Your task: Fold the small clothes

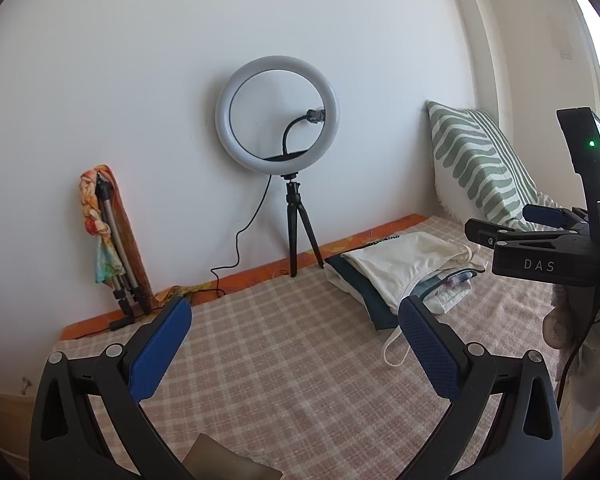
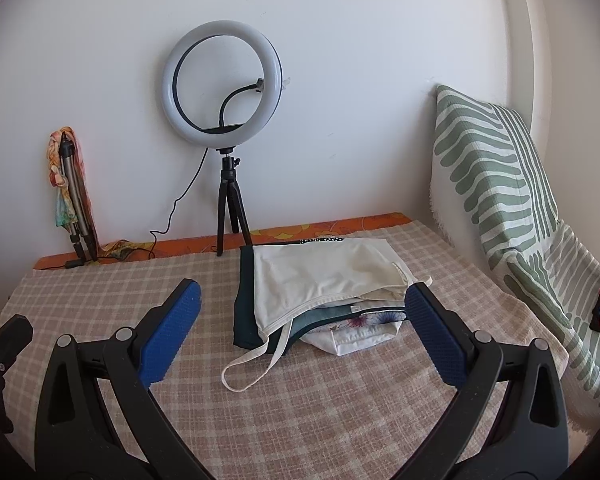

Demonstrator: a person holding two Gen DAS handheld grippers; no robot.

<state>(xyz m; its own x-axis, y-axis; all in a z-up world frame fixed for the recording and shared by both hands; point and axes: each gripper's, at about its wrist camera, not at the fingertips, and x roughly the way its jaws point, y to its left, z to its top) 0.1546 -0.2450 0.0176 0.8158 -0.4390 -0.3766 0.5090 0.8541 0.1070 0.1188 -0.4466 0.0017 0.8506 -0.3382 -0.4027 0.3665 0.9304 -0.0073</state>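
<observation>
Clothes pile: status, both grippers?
Left gripper open, empty. Right gripper open, empty. Pile stacked on bed, white strap trailing loose. Nothing in the way.

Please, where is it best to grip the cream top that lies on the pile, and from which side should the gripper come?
Probably the cream top is best pinched at its loose strap loop, which trails off the pile onto the checked cloth toward the camera. The open right gripper could come from this near side; there the strap lies alone, so other clothes stay undisturbed.
</observation>
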